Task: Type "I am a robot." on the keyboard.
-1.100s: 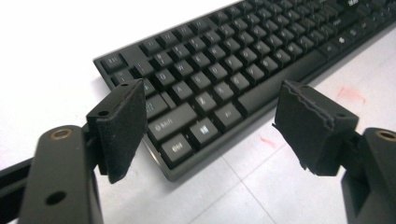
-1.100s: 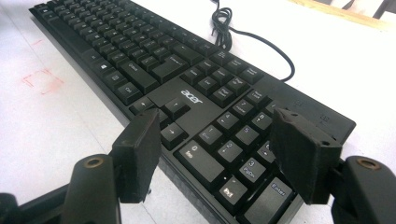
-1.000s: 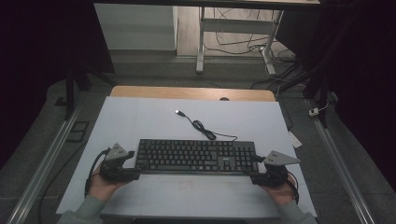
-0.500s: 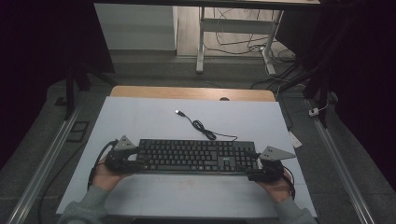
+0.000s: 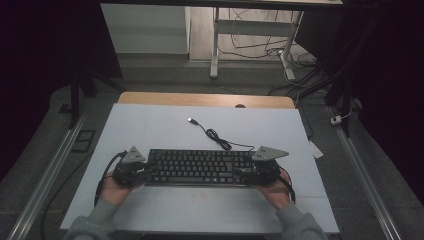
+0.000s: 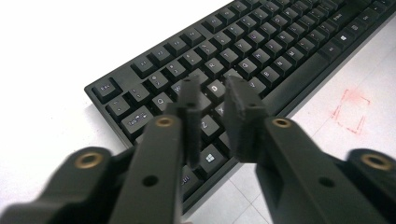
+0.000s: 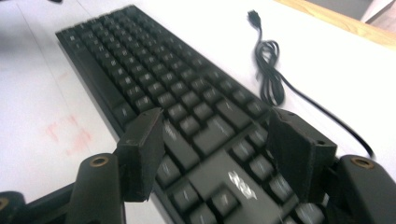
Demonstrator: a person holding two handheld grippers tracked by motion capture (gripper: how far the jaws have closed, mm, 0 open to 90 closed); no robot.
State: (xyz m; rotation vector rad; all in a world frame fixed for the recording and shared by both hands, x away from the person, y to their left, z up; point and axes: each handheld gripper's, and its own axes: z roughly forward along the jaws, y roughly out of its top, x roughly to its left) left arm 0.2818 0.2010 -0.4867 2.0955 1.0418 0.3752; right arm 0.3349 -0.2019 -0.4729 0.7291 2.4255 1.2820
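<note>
Black keys run across the keyboard (image 5: 199, 167), which lies flat on the white table (image 5: 150, 125), near the front edge and square to us. We hold the left gripper (image 5: 148, 172) at its left end and the right gripper (image 5: 239, 174) at its right end, a hand (image 5: 114, 189) behind each (the sleeves come in from the bottom of the high view). In the left gripper view the left gripper (image 6: 211, 100) hangs over the keyboard (image 6: 280, 42), above the letter keys at that end; its jaws have just been closing and now stand close together with a narrow gap, nothing pinched between the pads, and we cannot tell whether the tips touch the keys. In the right gripper view the right gripper (image 7: 212, 140) has its jaws spread wide over the keyboard (image 7: 154, 79), one pad by the front edge and the other toward the rear edge; the jaws have just been closing slightly, yet the pads do not press on the casing as far as we can see. Behind the keyboard its cable (image 5: 216, 136) lies loosely coiled on the table, with the plug (image 5: 191, 120) at its free end, well apart from both grippers. Faint red marks (image 6: 351, 109) show on the table just in front of the keyboard.
</note>
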